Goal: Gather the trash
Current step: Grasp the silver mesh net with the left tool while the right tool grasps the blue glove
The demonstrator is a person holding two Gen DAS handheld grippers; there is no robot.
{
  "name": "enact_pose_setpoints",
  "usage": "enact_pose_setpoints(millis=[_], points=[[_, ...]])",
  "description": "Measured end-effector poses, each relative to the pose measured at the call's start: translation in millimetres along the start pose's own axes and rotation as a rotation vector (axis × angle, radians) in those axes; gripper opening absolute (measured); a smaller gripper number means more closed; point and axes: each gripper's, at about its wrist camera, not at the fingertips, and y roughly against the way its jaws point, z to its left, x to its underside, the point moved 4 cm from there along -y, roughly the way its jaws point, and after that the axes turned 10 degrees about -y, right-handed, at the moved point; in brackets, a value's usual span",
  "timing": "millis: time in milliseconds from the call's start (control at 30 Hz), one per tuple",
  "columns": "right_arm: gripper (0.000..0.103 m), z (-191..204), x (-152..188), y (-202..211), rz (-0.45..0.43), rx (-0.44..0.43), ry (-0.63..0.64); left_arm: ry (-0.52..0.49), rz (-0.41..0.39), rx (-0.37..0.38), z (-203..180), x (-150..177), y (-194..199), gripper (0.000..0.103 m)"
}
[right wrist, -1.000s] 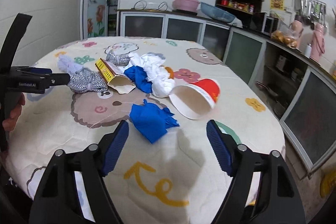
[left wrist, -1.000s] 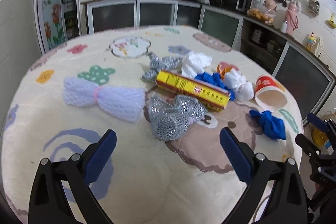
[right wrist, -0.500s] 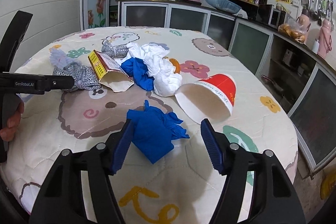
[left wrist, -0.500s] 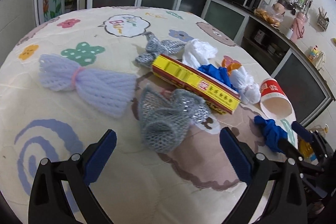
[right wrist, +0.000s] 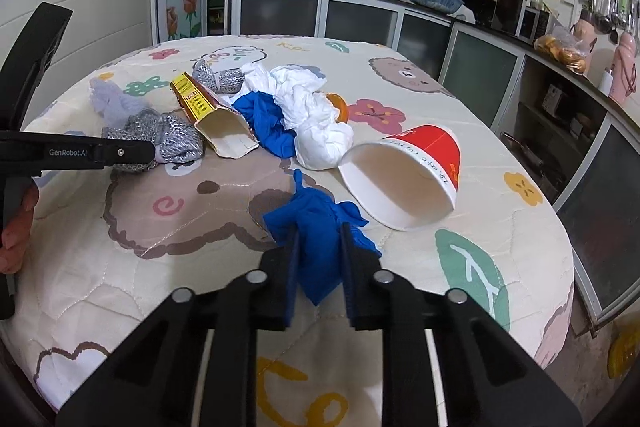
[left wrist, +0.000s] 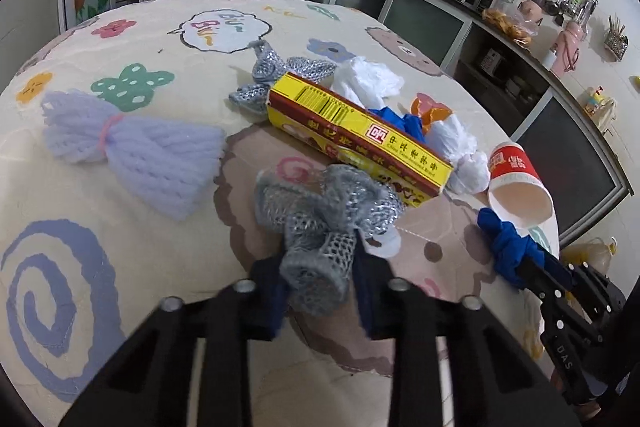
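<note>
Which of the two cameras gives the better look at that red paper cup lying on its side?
The right wrist view. The red paper cup lies near and large there, its open mouth facing the camera, so the white inside shows. The left wrist view shows the cup small, far to the right, behind a crumpled blue glove.

A pile of trash lies mid-worktop [left wrist: 120,307]. In the left wrist view a mesh wad [left wrist: 320,227] lies nearest, a long carton [left wrist: 356,139] just behind it, a net bundle [left wrist: 132,147] to its left. To the right lie crumpled bags [left wrist: 460,147], a tipped paper cup [right wrist: 404,179] and a crumpled glove [right wrist: 316,227] (before the cup).
</note>
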Motion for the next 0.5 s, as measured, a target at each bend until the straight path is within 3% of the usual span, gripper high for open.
enact_pose_setpoints(millis=[300, 500], points=[[0.013, -18.3, -6.6, 29.0, -0.014, -0.071, -0.116, 0.004, -0.073, 0.023, 1.2, -0.7, 43.9, 0.012], [0.013, -26.9, -9.4, 63.6, -0.075, -0.047, -0.125, -0.037, -0.095, 0.015, -2.9, 11.2, 76.9, 0.012]])
